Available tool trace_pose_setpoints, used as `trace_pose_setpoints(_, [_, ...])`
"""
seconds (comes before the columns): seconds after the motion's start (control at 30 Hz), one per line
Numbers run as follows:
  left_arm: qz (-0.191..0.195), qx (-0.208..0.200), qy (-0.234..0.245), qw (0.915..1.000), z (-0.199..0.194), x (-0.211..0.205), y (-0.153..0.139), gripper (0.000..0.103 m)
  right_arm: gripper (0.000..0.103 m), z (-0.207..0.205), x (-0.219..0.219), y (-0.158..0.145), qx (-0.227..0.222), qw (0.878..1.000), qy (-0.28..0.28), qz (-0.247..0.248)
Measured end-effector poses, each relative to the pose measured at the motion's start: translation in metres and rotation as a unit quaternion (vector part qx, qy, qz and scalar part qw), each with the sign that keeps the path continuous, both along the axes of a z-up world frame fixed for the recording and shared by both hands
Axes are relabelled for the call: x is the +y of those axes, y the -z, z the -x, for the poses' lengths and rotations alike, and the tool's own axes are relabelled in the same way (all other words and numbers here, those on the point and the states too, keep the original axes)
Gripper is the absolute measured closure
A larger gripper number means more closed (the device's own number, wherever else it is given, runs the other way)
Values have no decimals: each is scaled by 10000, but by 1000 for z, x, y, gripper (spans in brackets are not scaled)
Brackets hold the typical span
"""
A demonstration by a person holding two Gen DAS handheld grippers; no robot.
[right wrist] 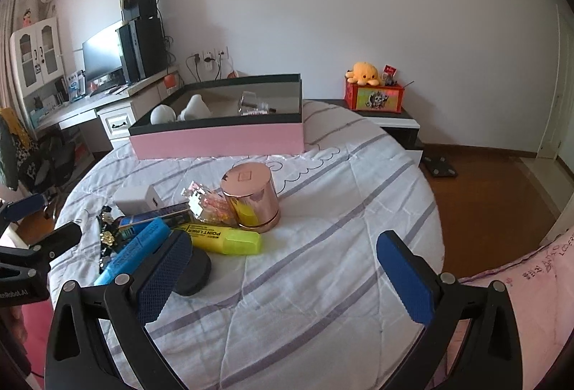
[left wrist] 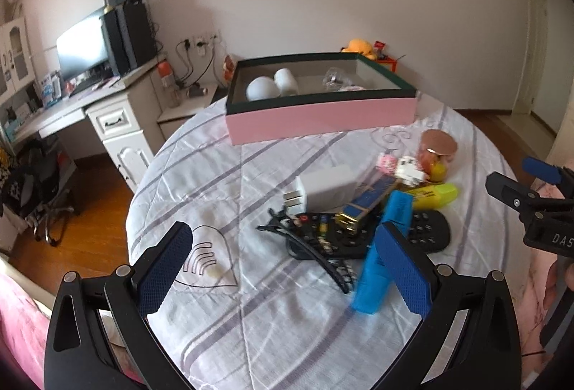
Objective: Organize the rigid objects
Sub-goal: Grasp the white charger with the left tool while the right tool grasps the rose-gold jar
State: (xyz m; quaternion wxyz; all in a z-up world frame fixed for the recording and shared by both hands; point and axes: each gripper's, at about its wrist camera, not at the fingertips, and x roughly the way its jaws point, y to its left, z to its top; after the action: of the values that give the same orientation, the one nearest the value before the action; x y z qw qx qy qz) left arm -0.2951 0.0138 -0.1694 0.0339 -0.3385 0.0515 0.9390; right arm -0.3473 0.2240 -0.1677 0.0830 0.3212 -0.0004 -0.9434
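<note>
Left gripper (left wrist: 283,271): spread wide, holding nothing, above the near edge of the round surface (left wrist: 251,325); the blue marker (left wrist: 380,253) lies just beyond its right finger.
Right gripper (right wrist: 283,277): spread wide, holding nothing, over bare striped cloth toward the surface's right edge.
Pile: near the middle of the surface, touching or overlapping; white charger (left wrist: 328,189), black remote (left wrist: 362,235), black hair clip (left wrist: 315,253), blue-and-gold box (left wrist: 366,207).
Yellow highlighter (right wrist: 224,238): reads "POINT LINER"; it lies in front of the rose-gold canister (right wrist: 251,196).
Pink box (right wrist: 219,139): open, at the far edge, with white items and a clear one inside.
Other writing: "DAS" on the right gripper's body in the left view; the blue marker's print is blurred.
</note>
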Motion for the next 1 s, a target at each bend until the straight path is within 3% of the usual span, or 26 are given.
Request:
trace_pose_setpoints(0.47, [6,-304,30,9995,37,2,18,0,1,55,-19,22,-341,9983,-363,286])
trace_pose_setpoints(0.77, [-159,-434,-3,9989,54,-2,24,0,20,75,-16,22,-524,9962,-512,472])
trace_pose_setpoints(0.83, [-127,-461,-23,9989,58,-1,25,0,48,80,-18,26,-655,9949,-593,477])
trace_pose_setpoints(0.87, [-126,-459,-23,9989,58,0,25,0,52,83,-19,30,-756,9941,-611,477])
trace_pose_setpoints(1.0, [-154,-460,62,9988,62,5,26,0,53,84,-22,31,-738,9946,-616,391])
